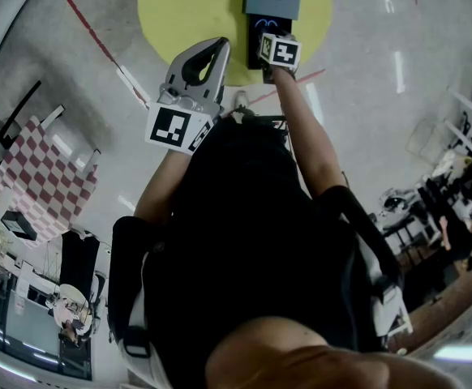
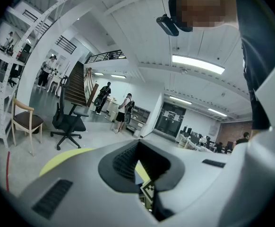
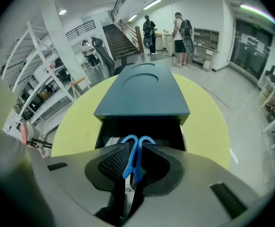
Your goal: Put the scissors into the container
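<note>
The left gripper (image 2: pixel 137 146) is nearest, raised on the left with its jaw tips brought together and nothing between them. Just ahead and to its right, the right gripper (image 3: pixel 135 148) is clamped tight on the blue-handled scissors (image 3: pixel 130 161), whose handle loops stick out past the jaw tips towards the open drawer (image 3: pixel 142 126). The drawer belongs to the dark teal container (image 3: pixel 144 96), which stands on a round yellow surface (image 3: pixel 81 117). Far beyond, people with backpacks (image 3: pixel 180 27) stand by a staircase (image 3: pixel 121 39).
</note>
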`<state>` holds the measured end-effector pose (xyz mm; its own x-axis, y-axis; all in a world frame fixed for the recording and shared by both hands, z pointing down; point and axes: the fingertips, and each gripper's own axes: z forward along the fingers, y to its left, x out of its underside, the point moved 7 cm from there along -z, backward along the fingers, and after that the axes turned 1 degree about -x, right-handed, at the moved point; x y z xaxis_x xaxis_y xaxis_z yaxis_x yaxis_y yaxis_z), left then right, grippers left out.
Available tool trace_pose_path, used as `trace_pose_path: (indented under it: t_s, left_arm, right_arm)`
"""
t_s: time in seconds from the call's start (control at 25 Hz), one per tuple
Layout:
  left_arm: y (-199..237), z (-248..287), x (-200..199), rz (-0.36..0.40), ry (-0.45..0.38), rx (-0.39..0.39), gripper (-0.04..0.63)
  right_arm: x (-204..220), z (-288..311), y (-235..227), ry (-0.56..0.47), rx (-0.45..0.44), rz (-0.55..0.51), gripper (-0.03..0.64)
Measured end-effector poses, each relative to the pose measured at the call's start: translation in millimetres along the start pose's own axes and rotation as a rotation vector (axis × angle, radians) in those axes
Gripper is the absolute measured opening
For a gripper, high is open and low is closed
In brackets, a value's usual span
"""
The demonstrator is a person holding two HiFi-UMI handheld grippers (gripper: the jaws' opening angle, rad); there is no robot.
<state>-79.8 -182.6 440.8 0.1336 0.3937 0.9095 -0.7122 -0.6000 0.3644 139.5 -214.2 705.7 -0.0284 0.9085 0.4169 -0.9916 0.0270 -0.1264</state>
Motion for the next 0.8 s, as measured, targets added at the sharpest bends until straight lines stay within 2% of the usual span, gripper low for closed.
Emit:
trace_pose_path:
  t_s: [0.28,0.44,0.8]
  left_arm:
    - [-18.1,-11.5,0.6,0.032,-0.018,0.012,-0.005]
    - [-41.4,-23.0,0.2,0.048,-0.036,0.018,-0.005]
    - [-109.9,-61.8,10.6,0.103,-0.073,0.008,-0.005]
  right_arm:
    - [-2.7,-32.5,4.6,-0.086,-0.034,0.022,0.074]
    - [2.0,-63.5,4.4,-0.14,-0.062,0.02,0.027]
    - [45.2,-147.2,8.1,-0.277,-0.157,0.0,0.0]
